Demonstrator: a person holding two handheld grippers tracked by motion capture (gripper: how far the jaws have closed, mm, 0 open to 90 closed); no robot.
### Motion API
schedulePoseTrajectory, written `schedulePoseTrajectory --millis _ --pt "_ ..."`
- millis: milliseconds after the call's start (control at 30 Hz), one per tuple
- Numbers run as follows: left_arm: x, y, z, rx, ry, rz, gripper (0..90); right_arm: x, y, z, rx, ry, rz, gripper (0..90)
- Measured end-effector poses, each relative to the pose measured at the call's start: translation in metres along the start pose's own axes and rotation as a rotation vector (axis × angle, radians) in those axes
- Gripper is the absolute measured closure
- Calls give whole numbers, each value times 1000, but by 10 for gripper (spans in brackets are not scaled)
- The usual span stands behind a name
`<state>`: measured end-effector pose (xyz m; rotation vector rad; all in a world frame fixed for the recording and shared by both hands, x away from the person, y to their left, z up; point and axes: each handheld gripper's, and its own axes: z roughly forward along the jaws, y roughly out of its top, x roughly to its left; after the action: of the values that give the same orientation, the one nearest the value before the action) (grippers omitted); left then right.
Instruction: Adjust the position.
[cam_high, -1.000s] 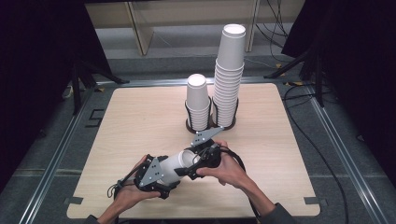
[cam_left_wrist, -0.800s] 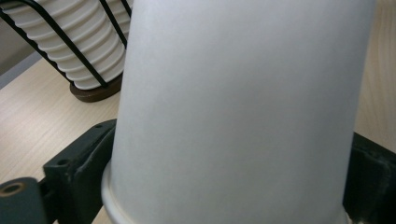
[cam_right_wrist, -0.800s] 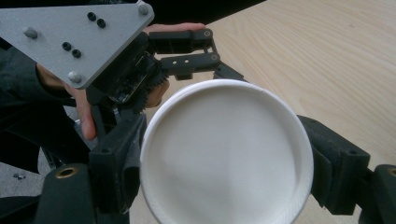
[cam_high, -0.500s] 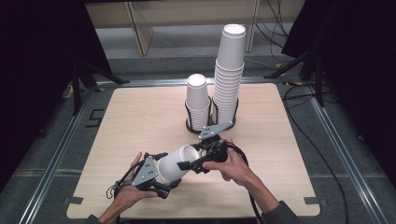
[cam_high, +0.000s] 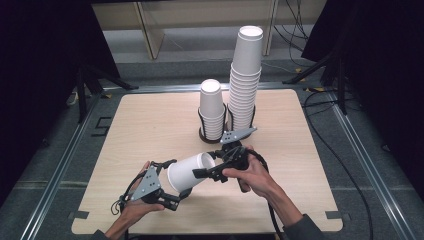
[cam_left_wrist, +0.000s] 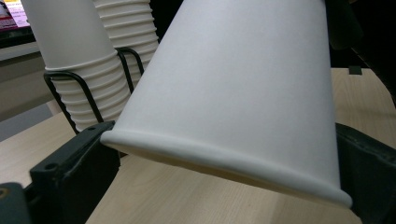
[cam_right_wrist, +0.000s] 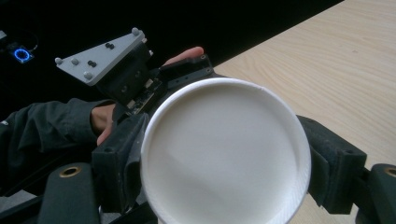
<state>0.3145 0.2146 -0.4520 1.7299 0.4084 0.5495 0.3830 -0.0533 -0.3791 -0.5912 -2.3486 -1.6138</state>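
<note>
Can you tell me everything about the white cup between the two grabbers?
The paper cup is plain white and smooth, with a rolled rim and a flat round base. It lies nearly on its side, lifted off the wooden table. The right gripper clamps its narrow base end. Its wide rim end sits between the jaws of the left gripper, which have just been opening.
</note>
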Motion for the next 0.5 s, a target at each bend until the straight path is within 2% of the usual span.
schedulePoseTrajectory --millis 67,100,233,300,333,400,467,500 --pt "0 0 -1 3 3 3 14 0 -1 0 -4 8 16 248" --pt "0 0 -1 1 3 2 14 0 0 -1 6 -3 19 248" --pt "2 1 -2 16 -10 9 32 -2 -1 0 2 -3 1 247" --pt "2 2 -1 3 -15 4 43 -3 -1 -1 1 5 17 246" --pt "2 3 -2 23 -13 12 49 -4 -2 0 -2 13 17 245" --pt "2 4 -4 33 -15 19 61 -6 -2 -2 -5 17 26 243" --pt "2 4 -3 11 -21 20 71 -7 -2 -3 -4 30 38 240" --pt "2 6 -5 31 -17 29 75 -8 -3 -2 -12 44 41 238"
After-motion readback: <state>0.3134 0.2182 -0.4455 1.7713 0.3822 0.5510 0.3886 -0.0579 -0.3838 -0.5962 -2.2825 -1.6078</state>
